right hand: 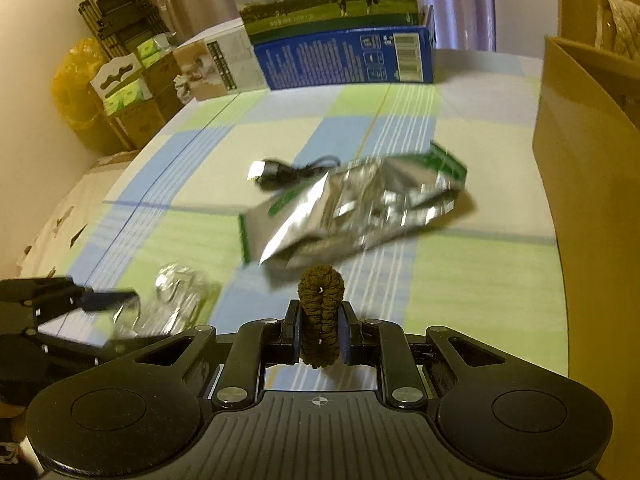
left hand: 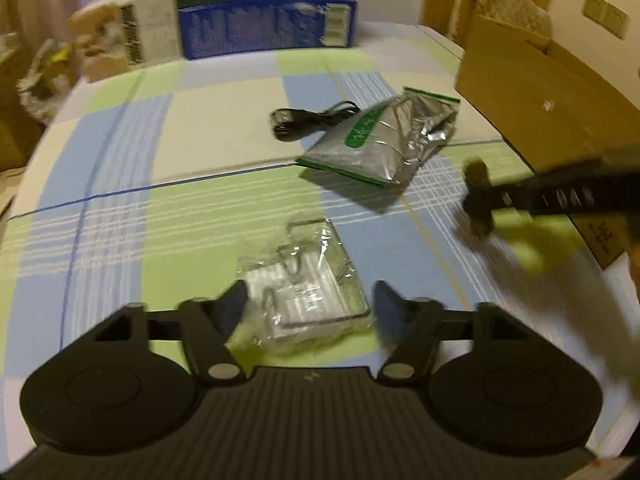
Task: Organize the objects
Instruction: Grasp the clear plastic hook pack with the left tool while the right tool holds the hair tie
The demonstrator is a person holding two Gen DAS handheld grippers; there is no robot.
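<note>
Two pinched fingers of the right gripper point(right hand: 320, 326) clamp a brown hair scrunchie point(right hand: 321, 312) above the checked cloth point(right hand: 480, 280). Beside it, the left gripper point(left hand: 308, 312) spreads wide around a clear packet point(left hand: 308, 280), near a silver pouch point(right hand: 360, 204).

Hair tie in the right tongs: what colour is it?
Dark olive-brown hair tie, clearest in the right wrist view.
</note>
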